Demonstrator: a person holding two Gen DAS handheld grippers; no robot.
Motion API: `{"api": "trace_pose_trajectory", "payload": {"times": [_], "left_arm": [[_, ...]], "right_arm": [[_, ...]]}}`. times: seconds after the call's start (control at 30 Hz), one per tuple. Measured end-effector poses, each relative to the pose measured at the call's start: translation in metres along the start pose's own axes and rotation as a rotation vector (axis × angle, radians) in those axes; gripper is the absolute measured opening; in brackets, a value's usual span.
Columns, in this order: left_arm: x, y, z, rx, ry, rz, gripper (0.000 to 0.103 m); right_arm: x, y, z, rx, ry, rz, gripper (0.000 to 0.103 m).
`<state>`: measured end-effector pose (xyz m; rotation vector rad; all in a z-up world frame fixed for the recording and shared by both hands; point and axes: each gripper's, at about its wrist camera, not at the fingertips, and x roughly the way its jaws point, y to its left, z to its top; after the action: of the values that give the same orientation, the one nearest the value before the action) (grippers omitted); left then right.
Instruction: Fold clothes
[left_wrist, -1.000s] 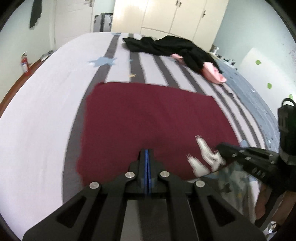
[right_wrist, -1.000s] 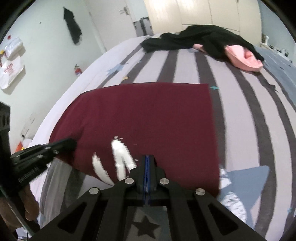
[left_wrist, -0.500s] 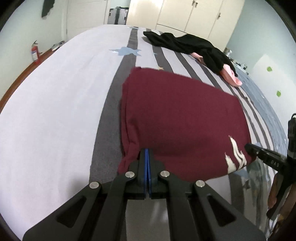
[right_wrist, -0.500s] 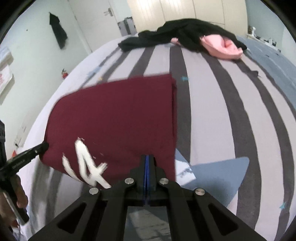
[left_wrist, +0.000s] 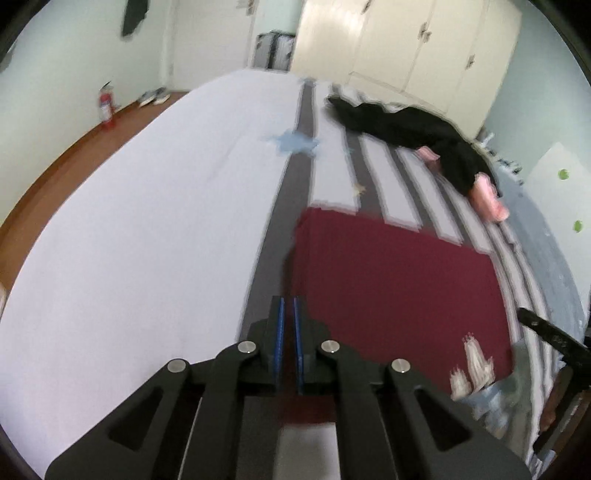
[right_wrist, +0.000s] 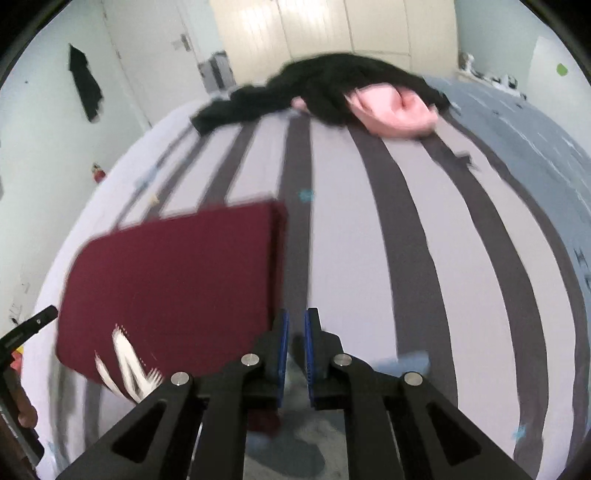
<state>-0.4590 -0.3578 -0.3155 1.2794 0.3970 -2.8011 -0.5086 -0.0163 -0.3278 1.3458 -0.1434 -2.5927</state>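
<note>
A folded maroon garment (left_wrist: 399, 284) with white print lies flat on the striped bed; it also shows in the right wrist view (right_wrist: 170, 280). My left gripper (left_wrist: 287, 314) hovers just off its near left corner, jaws slightly apart and holding nothing. My right gripper (right_wrist: 294, 325) hovers just off its near right corner, jaws slightly apart and empty. Each gripper's tip shows at the edge of the other's view.
A black garment (right_wrist: 325, 88) and a pink one (right_wrist: 395, 107) lie heaped at the far end of the bed (right_wrist: 369, 229). A red fire extinguisher (left_wrist: 106, 107) stands on the floor at left. Wardrobe doors (left_wrist: 406, 40) line the far wall.
Both grippers have let go of the maroon garment and opened slightly. They have drawn back outward, left to the left and right to the right. The garment now lies flat.
</note>
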Motion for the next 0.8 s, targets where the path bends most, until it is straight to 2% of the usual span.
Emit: {"api": "trace_pose_trajectory", "payload": {"times": [0.1,0.2,0.33,0.43,0.57,0.63,0.73,0.77,0.8], "left_arm": [[0.015,-0.022,0.025,0.046,-0.012,-0.054,0.002],[0.044,-0.037,0.039,0.079,0.022,-0.071,0.002],[0.085,-0.041,0.039,0.114,0.103,-0.050,0.002],[0.104,-0.039,0.033,0.140,0.145,-0.025,0.002],[0.095,-0.036,0.042,0.147,0.109,-0.005,0.002],[0.095,-0.024,0.048,0.115,0.102,0.003,0.002],[0.104,-0.010,0.047,0.110,0.127,0.009,0.002],[0.102,-0.008,0.049,0.106,0.116,0.034,0.002],[0.100,-0.006,0.053,0.097,0.108,0.048,0.002]], "right_arm": [[0.012,0.019,0.024,-0.037,-0.015,0.052,0.008],[0.028,0.047,0.043,-0.085,-0.022,0.103,0.008],[0.067,0.069,0.058,-0.117,0.032,0.126,0.008],[0.088,0.075,0.053,-0.137,0.078,0.111,0.008],[0.089,0.069,0.052,-0.154,0.068,0.106,0.006],[0.084,0.059,0.058,-0.141,0.048,0.074,0.006],[0.091,0.030,0.066,-0.066,0.057,0.054,0.005],[0.094,0.022,0.067,-0.049,0.065,0.053,0.000],[0.095,0.016,0.066,-0.046,0.068,0.054,0.000]]}}
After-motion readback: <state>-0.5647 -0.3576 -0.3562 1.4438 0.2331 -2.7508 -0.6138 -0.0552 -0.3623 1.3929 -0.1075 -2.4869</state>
